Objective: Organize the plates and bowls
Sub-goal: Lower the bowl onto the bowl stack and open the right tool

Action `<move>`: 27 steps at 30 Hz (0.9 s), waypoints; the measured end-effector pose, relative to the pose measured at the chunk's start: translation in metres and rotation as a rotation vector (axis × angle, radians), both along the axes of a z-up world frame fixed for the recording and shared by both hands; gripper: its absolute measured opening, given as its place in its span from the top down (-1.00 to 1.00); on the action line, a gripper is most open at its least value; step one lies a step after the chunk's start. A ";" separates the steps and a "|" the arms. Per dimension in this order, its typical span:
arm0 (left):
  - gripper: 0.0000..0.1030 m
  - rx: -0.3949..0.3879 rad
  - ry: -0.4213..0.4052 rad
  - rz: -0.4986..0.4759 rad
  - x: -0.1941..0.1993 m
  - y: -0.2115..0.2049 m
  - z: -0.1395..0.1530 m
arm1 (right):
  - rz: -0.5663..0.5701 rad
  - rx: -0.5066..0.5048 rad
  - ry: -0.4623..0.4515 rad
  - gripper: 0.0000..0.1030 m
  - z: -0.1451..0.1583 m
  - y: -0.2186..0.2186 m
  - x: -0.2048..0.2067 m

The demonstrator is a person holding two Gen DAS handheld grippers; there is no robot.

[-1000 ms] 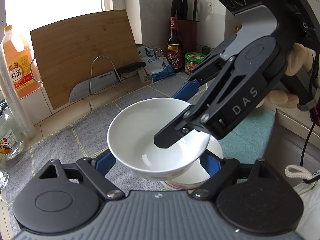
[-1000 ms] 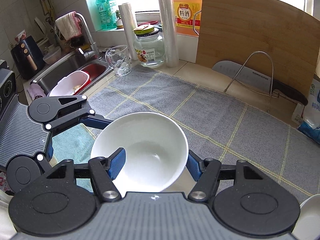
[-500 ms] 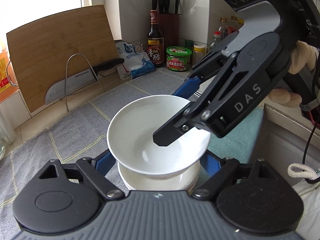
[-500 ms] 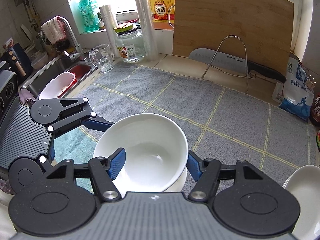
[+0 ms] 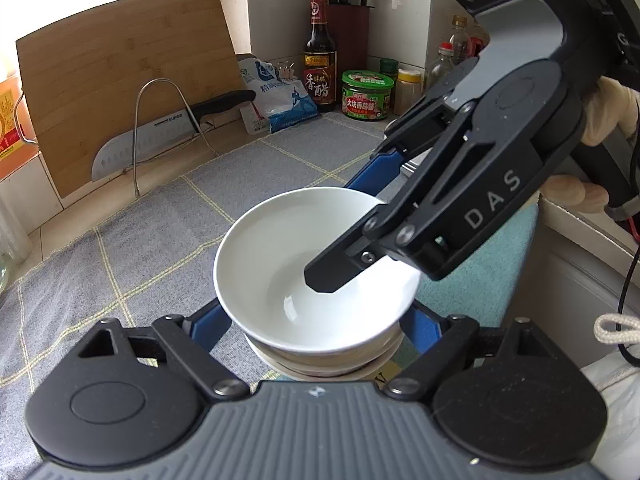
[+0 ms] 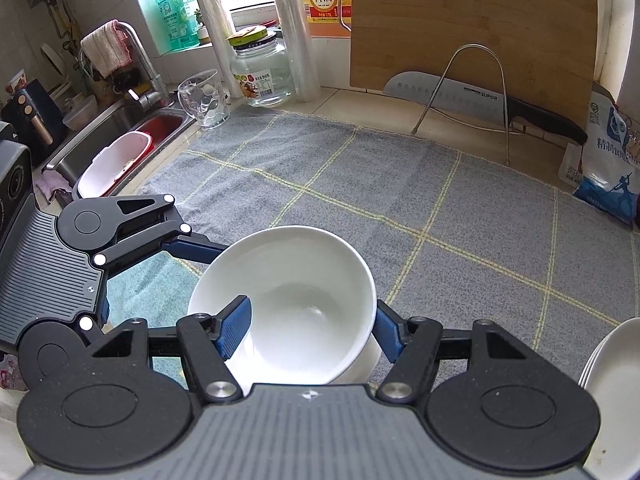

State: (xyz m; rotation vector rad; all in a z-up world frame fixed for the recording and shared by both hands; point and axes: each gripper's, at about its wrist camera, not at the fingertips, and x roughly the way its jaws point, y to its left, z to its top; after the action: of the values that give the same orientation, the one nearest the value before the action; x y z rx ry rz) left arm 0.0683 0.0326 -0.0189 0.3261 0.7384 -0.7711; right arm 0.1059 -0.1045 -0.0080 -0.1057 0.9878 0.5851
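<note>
Down comes the glossy white ceramic bowl (image 5: pixel 316 276) since a second ago, now nested on the stacked bowl beneath (image 5: pixel 320 362). Right gripper (image 6: pixel 310 330) pinches its near wall, one finger inside; left gripper (image 5: pixel 318 330) straddles it half-wide, on the grey checked mat (image 6: pixel 400 192).

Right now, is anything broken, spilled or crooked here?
Nothing broken or spilled. The white bowl sits a bit tilted over the stacked bowls beneath it, not nested flat, with the right fingers pinching its rim.

home kitchen | sink (image 6: pixel 120 128) | knife block (image 5: pixel 347 16) | cutting board (image 6: pixel 472 28)
</note>
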 end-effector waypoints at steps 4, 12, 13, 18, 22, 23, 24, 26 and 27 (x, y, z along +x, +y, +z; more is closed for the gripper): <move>-0.74 -0.001 0.006 -0.001 -0.001 -0.001 -0.001 | -0.002 -0.004 0.003 -0.37 -0.002 0.000 0.000; -0.74 0.001 0.014 -0.007 0.001 -0.002 -0.002 | -0.007 -0.005 0.004 -0.37 -0.004 -0.001 -0.001; -0.74 0.002 0.013 -0.007 0.001 -0.002 -0.001 | -0.008 -0.005 0.003 -0.37 -0.004 0.000 -0.001; -0.75 0.004 0.012 -0.007 0.001 -0.003 -0.001 | -0.010 -0.007 0.003 -0.37 -0.006 0.000 -0.001; -0.77 0.000 0.013 -0.004 0.001 -0.002 -0.001 | -0.011 -0.008 0.003 -0.37 -0.006 -0.001 -0.001; -0.77 0.000 0.013 -0.004 0.001 -0.002 -0.001 | -0.012 -0.008 0.004 -0.37 -0.006 -0.001 -0.001; -0.78 0.001 0.011 -0.006 0.001 -0.002 0.000 | -0.013 -0.008 0.005 -0.38 -0.006 -0.001 -0.001; -0.83 -0.003 0.015 -0.010 0.002 -0.001 -0.001 | -0.014 -0.013 0.006 -0.38 -0.008 -0.001 -0.001; -0.85 -0.002 0.020 -0.013 0.003 -0.001 -0.002 | -0.016 -0.016 0.006 -0.38 -0.009 -0.001 -0.002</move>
State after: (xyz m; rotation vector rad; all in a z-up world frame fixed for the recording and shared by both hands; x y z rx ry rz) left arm 0.0708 0.0314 -0.0206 0.3220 0.7544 -0.7888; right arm 0.1043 -0.1051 -0.0169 -0.1100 0.9985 0.5637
